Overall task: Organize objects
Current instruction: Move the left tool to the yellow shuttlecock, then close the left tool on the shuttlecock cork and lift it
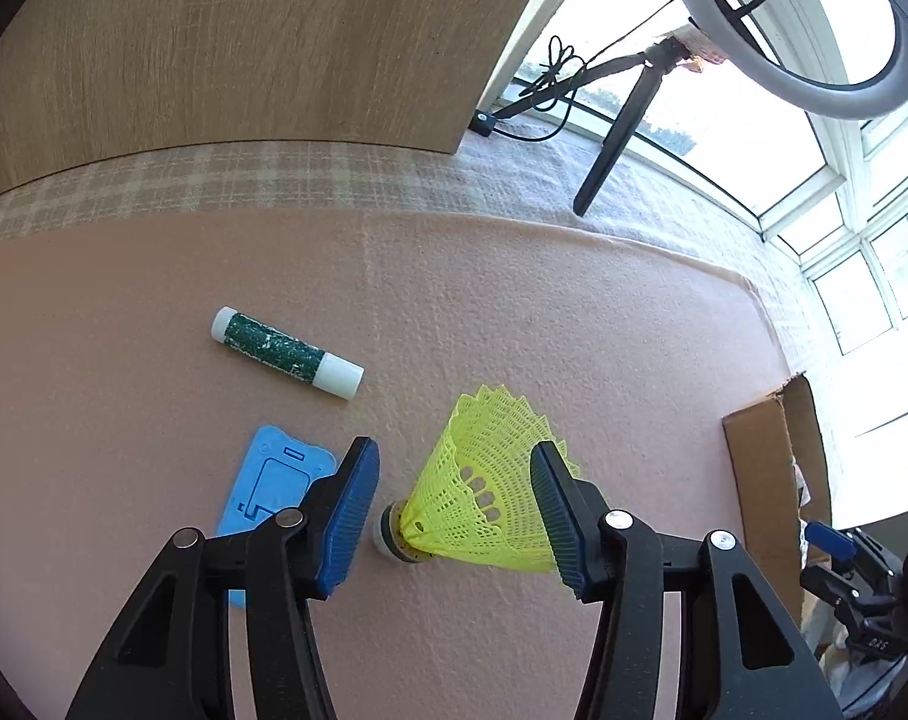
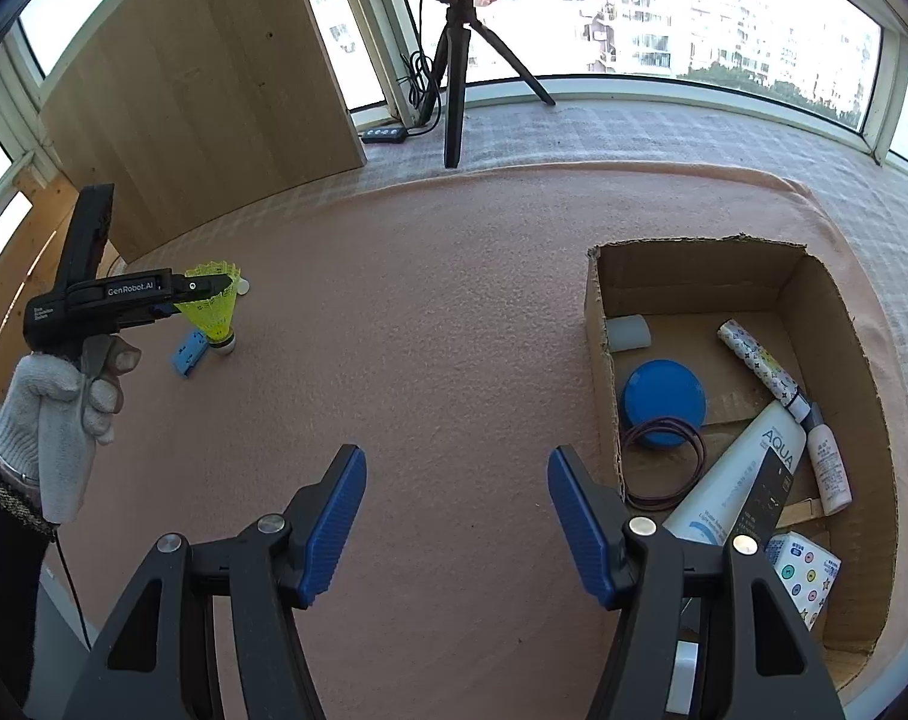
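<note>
Shuttlecock point(image 1: 484, 480): stood cork-down on the pink desk point(image 1: 514, 300), beside the blue card point(image 1: 273, 492), well apart from the cardboard box point(image 2: 604, 300). Left gripper point(image 1: 454, 504) jaws apart, straddling its skirt; right gripper point(image 2: 457, 516) jaws apart, empty. Risk: closing jaws likely crush the soft skirt or topple it.

Home sunroom: bay windows point(image 2: 694, 18), blanket point(image 2: 454, 330), ring-light tripod point(image 2: 454, 60).

A pink fleece blanket point(image 2: 454, 312) covered the lower frame, lying over a pale checked cloth point(image 2: 664, 126). A light wooden board point(image 2: 213, 90) stood at the upper left. Bright daylight came through curved windows point(image 2: 694, 12) along the top, showing apartment blocks outside. A black tripod point(image 2: 457, 78) stood at top centre beneath a ring light point(image 1: 784, 48).
</note>
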`<act>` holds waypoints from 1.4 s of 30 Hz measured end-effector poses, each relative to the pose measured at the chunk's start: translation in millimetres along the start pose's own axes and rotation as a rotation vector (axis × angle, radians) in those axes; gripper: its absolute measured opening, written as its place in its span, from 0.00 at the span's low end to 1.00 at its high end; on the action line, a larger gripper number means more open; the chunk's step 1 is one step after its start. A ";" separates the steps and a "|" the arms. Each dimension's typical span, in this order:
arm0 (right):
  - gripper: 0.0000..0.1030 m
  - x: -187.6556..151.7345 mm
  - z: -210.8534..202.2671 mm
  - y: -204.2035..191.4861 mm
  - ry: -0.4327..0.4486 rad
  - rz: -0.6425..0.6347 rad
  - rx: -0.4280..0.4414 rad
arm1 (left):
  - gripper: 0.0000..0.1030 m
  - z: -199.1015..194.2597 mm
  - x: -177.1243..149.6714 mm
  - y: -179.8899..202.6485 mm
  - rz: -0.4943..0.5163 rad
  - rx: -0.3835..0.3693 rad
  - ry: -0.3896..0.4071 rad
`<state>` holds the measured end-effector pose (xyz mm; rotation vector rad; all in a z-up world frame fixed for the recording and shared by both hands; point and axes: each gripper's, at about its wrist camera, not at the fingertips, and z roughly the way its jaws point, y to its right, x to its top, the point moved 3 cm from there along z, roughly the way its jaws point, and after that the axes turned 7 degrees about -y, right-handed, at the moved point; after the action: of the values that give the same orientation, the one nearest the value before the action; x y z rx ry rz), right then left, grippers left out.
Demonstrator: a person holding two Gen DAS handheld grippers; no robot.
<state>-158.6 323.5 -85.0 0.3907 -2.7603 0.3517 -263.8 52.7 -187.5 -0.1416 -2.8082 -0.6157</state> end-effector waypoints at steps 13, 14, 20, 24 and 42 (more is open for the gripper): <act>0.57 -5.0 4.6 3.0 -0.012 0.008 0.012 | 0.54 1.1 -49.8 42.6 0.072 -0.091 -0.064; 0.57 -5.1 4.5 2.5 -0.011 0.007 0.013 | 0.54 -3.9 -51.8 42.8 0.074 -0.091 -0.050; 0.57 -5.3 8.9 -0.1 -0.026 0.007 0.024 | 0.54 -12.2 -27.9 13.6 -0.032 -0.036 0.011; 0.57 -7.9 9.3 -7.6 -0.031 -0.007 0.030 | 0.44 4.9 -17.0 2.5 -0.051 -0.053 -0.027; 0.57 -14.3 10.0 -11.4 -0.046 0.014 0.090 | 0.47 -3.8 -94.4 26.5 -0.046 -0.175 -0.076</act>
<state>-144.9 313.3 -96.9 0.4068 -2.8006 0.4779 -168.3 71.5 -199.6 -0.1364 -2.8340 -0.8854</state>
